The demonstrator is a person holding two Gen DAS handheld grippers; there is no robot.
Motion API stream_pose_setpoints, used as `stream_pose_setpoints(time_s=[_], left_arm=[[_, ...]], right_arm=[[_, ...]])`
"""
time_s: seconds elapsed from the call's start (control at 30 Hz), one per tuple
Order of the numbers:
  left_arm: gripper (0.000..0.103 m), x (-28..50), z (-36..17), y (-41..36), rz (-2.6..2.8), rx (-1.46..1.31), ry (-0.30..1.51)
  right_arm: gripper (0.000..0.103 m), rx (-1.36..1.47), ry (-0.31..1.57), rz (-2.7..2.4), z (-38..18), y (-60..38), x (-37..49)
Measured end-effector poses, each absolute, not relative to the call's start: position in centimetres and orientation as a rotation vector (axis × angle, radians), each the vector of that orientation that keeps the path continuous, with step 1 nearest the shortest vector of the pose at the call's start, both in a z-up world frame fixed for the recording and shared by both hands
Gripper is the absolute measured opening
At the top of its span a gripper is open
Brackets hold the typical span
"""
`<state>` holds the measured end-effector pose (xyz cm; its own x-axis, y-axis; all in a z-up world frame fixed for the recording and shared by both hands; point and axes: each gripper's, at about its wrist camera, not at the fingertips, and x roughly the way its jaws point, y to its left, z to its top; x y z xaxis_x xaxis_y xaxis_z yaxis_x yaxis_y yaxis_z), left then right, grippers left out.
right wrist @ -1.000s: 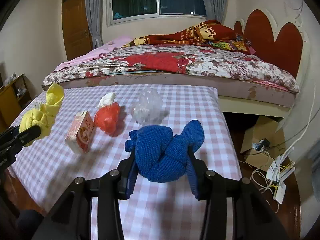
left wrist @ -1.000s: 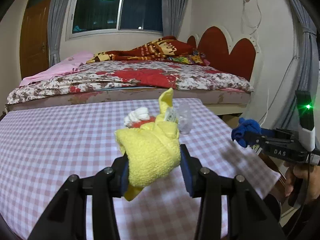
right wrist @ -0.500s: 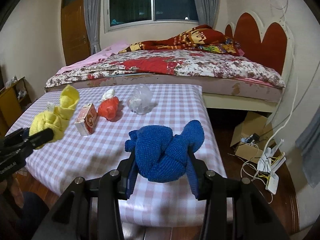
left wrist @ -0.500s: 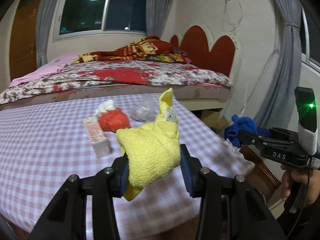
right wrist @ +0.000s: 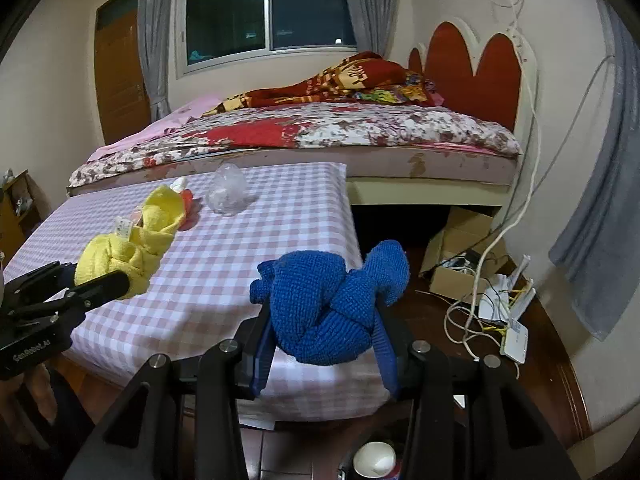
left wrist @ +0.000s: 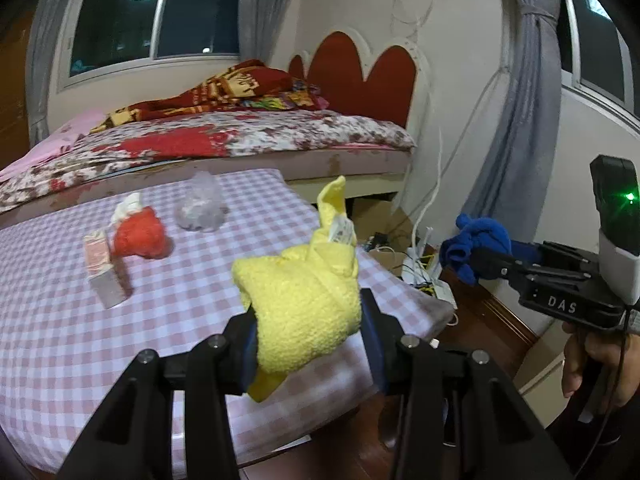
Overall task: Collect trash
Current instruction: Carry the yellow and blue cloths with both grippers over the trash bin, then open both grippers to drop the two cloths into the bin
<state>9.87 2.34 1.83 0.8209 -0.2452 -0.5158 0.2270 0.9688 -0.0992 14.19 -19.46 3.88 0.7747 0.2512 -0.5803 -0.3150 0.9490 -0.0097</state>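
Observation:
My left gripper [left wrist: 306, 320] is shut on a knotted yellow cloth [left wrist: 300, 300] and holds it in the air above the near right corner of the checked table [left wrist: 60, 344]. My right gripper [right wrist: 324, 332] is shut on a knotted blue cloth [right wrist: 328, 304], held off the table's right side over the floor; it also shows in the left wrist view [left wrist: 476, 244]. On the table lie a red cloth bundle [left wrist: 140, 234], a small pink carton [left wrist: 102, 270] and a crumpled clear plastic bag [left wrist: 200, 208]. The yellow cloth [right wrist: 132, 244] hides most of the red bundle in the right wrist view.
A bed [right wrist: 320, 136] with a red heart headboard [right wrist: 476, 68] stands behind the table. A cardboard box [right wrist: 456, 252], cables and a white router [right wrist: 508, 320] lie on the floor to the right. A white round object [right wrist: 374, 458] sits on the floor below my right gripper.
Both grippers have pulled back and to the right, away from the table, each still holding its cloth. The table items now sit farther off and to the left.

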Motion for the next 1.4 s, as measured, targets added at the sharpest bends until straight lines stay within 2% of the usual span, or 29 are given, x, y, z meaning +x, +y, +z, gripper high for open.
stream_pose_setpoints(time_s=[0.73,1.4], left_arm=[[0.044,9.5,-1.9,-8.1,-0.473,0.062,0.666],[0.044,9.1,-8.8,-17.5,-0.665,0.164,0.909]], right_arm=[[0.046,-0.057,0.747,0.174,0.3,-27.7,12.7],[0.046,-0.029,0.977,0.06,-6.9,-35.8,10.3]])
